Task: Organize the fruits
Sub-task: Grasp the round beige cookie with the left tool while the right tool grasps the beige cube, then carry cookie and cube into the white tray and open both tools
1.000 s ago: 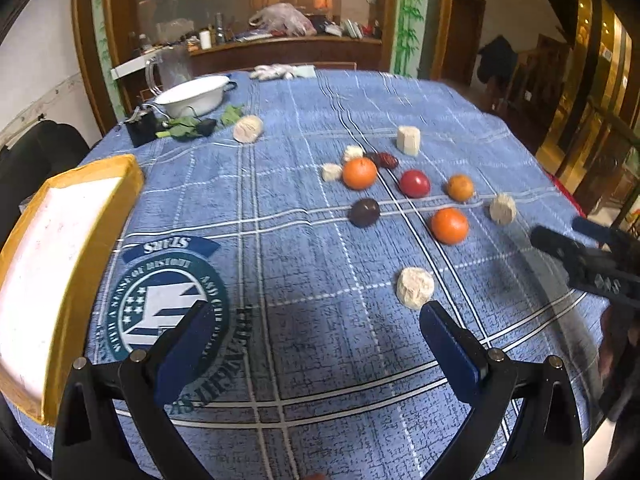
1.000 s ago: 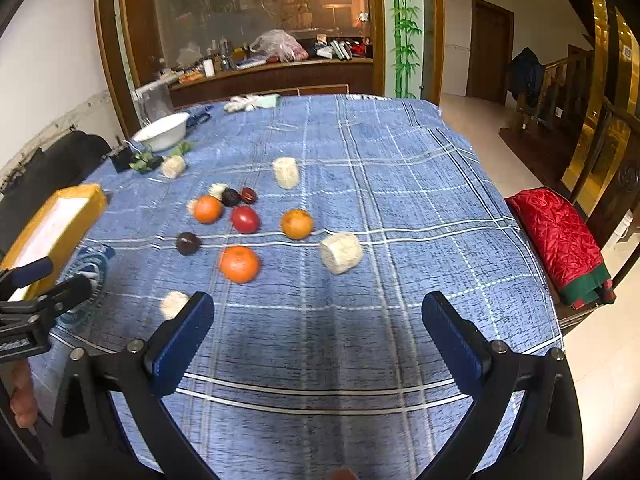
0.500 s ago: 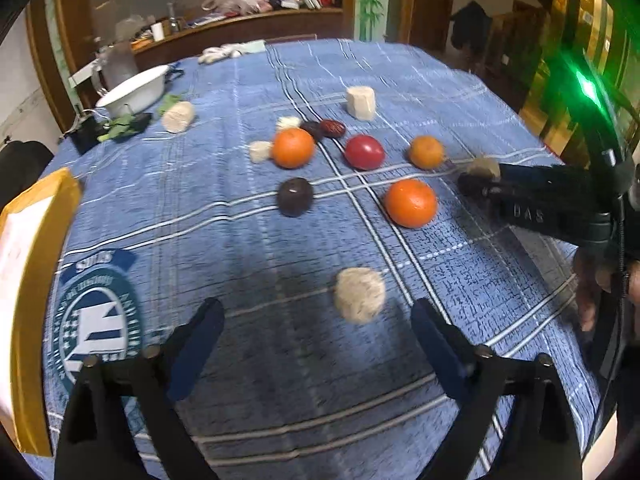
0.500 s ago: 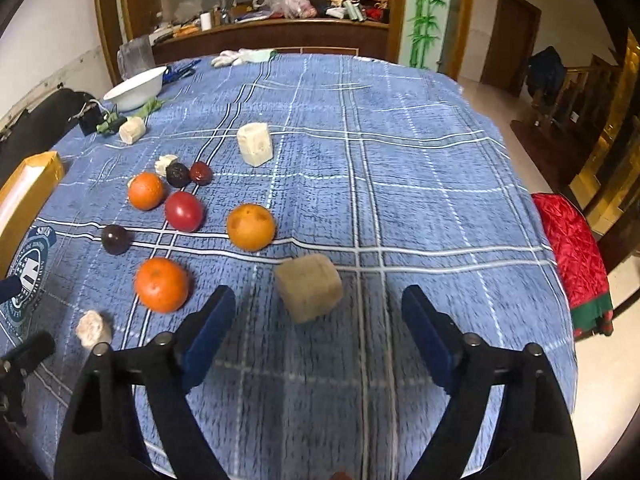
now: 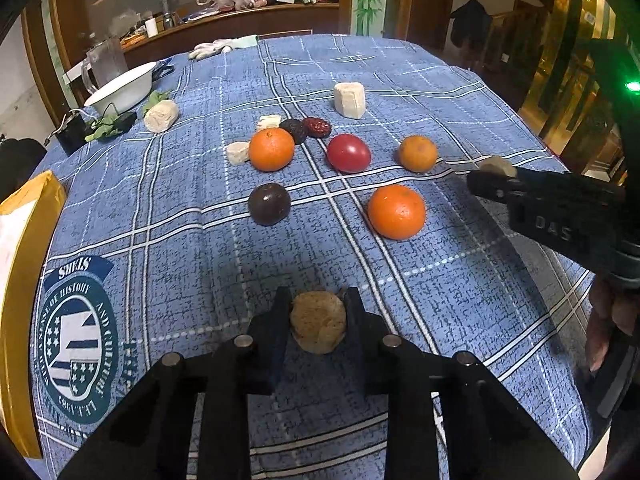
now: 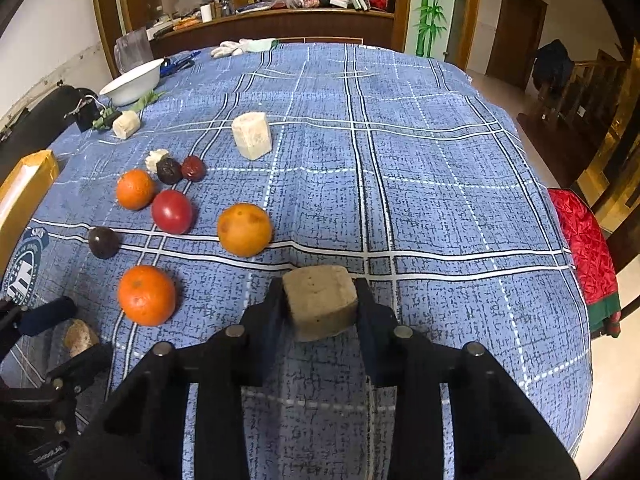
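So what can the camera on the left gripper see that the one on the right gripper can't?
Only the left wrist view shows the small pale chunk beside an orange, and the person's fingers under the right gripper.

Only the right wrist view shows the red cushion off the table's right edge, and the tan block filling the right gripper.

Both show the red tomato, the dark round fruit, the white bowl, and the round beige piece gripped by the left gripper.

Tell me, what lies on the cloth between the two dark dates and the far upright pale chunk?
Nothing: only bare blue cloth separates the dates from that pale chunk, clearest in the right wrist view.
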